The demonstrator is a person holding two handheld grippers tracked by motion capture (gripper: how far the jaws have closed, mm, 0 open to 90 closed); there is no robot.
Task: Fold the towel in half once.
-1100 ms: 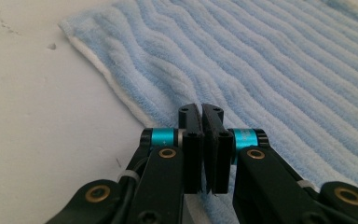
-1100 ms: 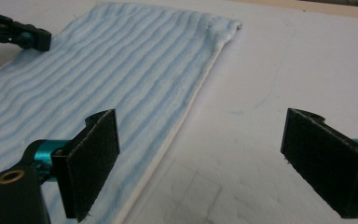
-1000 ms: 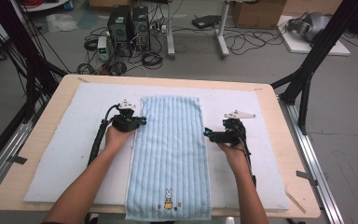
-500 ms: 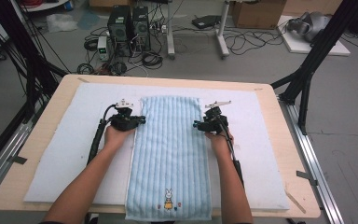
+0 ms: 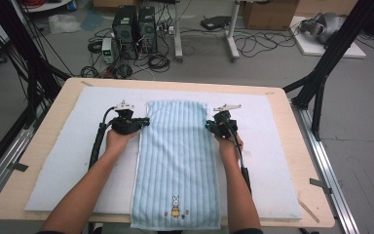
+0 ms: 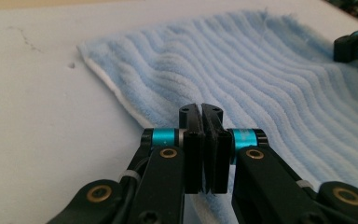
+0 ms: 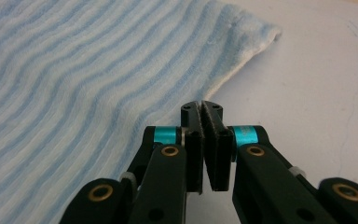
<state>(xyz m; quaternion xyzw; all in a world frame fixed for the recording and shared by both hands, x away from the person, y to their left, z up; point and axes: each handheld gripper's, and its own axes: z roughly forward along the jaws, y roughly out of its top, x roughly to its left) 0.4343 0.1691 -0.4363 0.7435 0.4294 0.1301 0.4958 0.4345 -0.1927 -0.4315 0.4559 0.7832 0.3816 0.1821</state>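
1. On the white mat (image 5: pixel 68 161) that covers the wooden table (image 5: pixel 44 141), a light blue striped towel (image 5: pixel 175 156) lies flat and lengthwise, its near end with a small rabbit motif (image 5: pixel 175 206) hanging just over the table's front edge.
2. The left gripper (image 5: pixel 143 122) sits at the towel's left edge, near the far corner. In the left gripper view its jaws are pressed together, pads meeting face to face, with the towel's edge running under and between them (image 6: pixel 204 140); the hem looks pinched, though the cloth inside the pads is hidden.
3. The right gripper (image 5: pixel 208 126) sits at the towel's right edge, opposite the left one. Its jaws have just been closing and now stand together, a thin wedge of a gap showing low between the pads (image 7: pixel 205 144).
4. In the right gripper view the towel's white-hemmed edge passes right under the jaw tips; whether cloth is caught between them I cannot tell.
5. Both hands rest low on the mat, forearms flanking the towel.
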